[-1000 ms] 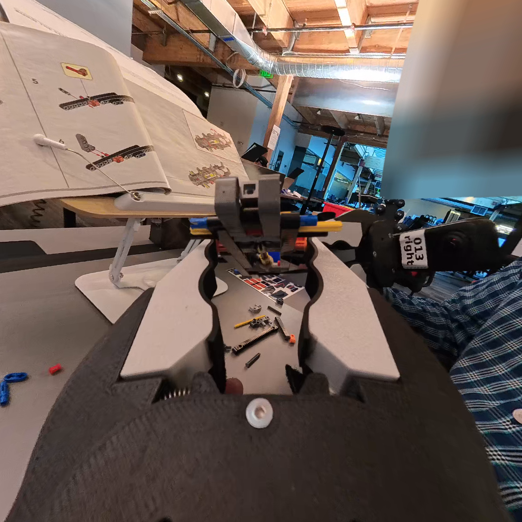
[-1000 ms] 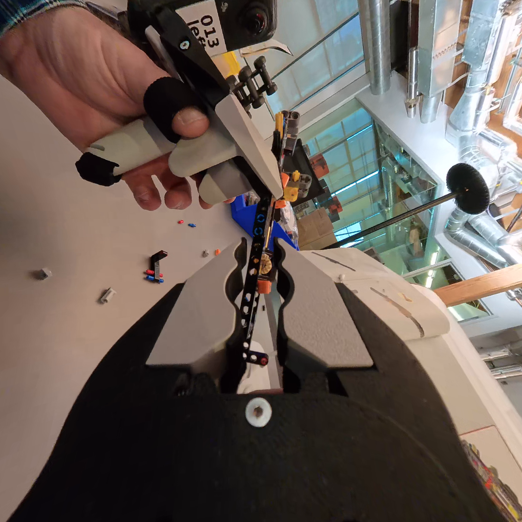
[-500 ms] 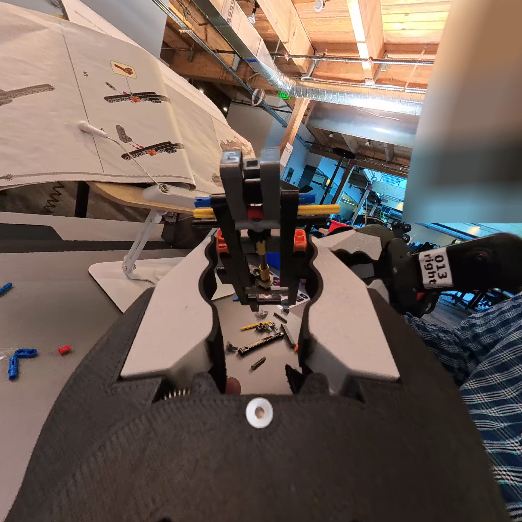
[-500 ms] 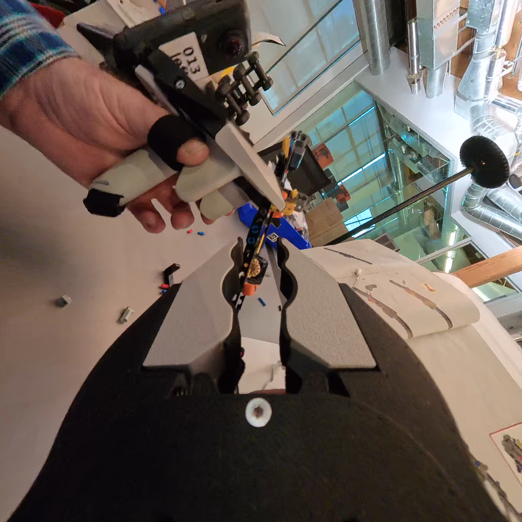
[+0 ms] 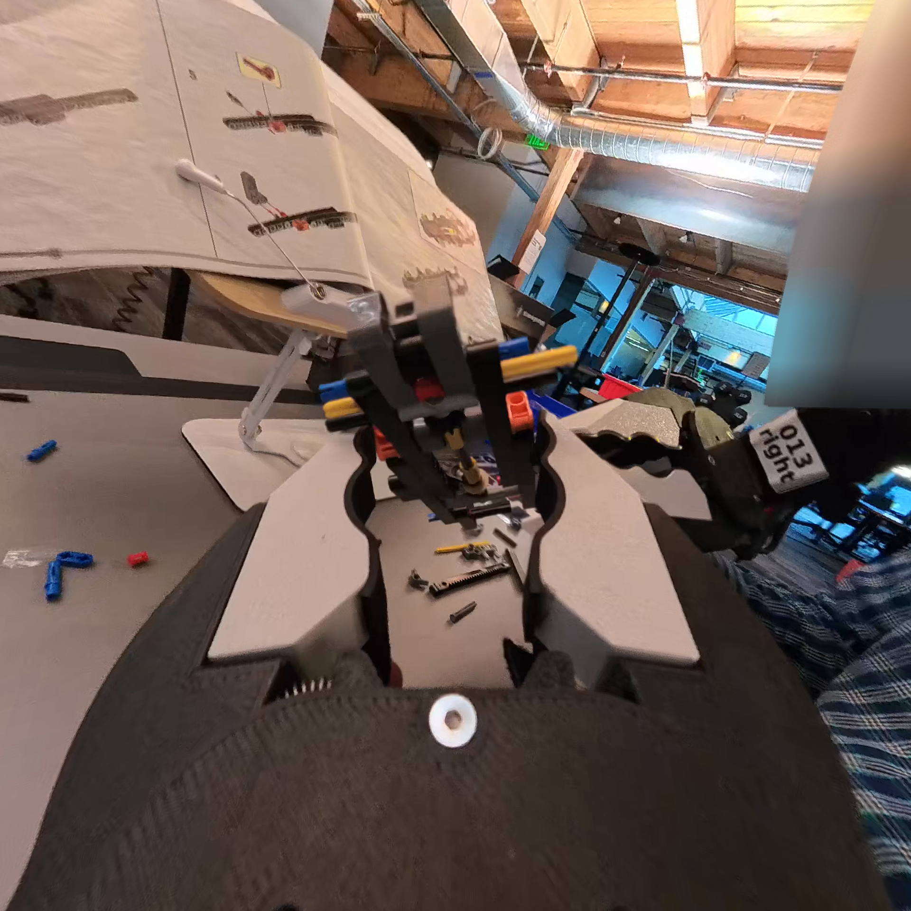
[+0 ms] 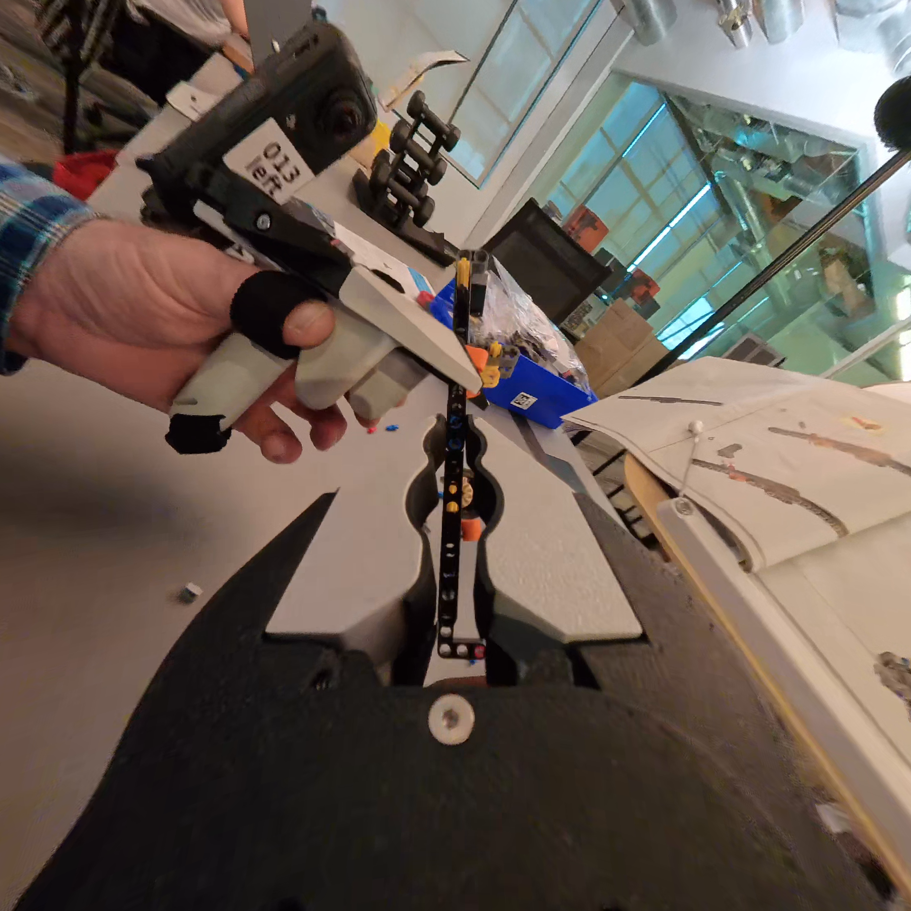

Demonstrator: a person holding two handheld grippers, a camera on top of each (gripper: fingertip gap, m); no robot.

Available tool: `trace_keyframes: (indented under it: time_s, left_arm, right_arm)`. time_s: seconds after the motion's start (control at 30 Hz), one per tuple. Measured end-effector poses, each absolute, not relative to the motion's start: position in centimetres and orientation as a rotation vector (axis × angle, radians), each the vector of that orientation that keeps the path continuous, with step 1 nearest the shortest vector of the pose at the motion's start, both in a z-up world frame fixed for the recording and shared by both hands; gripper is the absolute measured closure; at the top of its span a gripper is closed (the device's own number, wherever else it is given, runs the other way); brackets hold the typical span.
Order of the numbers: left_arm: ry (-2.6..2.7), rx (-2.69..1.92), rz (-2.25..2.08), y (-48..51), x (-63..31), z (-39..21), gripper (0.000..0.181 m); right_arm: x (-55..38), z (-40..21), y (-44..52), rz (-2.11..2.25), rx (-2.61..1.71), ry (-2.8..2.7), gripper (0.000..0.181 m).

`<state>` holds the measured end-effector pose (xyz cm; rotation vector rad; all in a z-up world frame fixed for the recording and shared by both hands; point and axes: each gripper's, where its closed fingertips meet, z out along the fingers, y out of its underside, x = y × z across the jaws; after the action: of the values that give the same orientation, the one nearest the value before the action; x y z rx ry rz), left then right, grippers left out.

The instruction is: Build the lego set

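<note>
Both tongs grip one part-built black beam frame with yellow axles and orange connectors [image 5: 443,419], aloft above the grey tabletop [image 5: 123,493]. Left tongs [image 5: 451,473] clench its sides; right tongs [image 6: 456,498], from three o'clock, pinch its long beam. Judged step: reorienting mid-assembly; next needs one release.

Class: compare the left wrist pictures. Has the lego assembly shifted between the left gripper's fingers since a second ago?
Yes. The lego assembly has tilted: upright between the left gripper fingers earlier, its top now leans left, toward the instruction booklet.

Glossy plastic lego assembly [image 5: 434,404]; matt, grainy plastic tongs [image 5: 451,473]; paper manual [image 5: 172,148].
</note>
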<state>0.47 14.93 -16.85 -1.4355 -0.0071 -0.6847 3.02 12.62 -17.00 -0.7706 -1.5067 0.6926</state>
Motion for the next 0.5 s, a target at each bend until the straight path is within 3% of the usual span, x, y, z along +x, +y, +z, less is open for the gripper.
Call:
trace_keyframes:
  time_s: [0.5]
  left_arm:
    - [-0.023,-1.482,-0.615,15.63,0.21,-17.55,0.117]
  right_arm:
    - [2.53,-17.9,13.02,0.798,-0.828,-1.514,0.177]
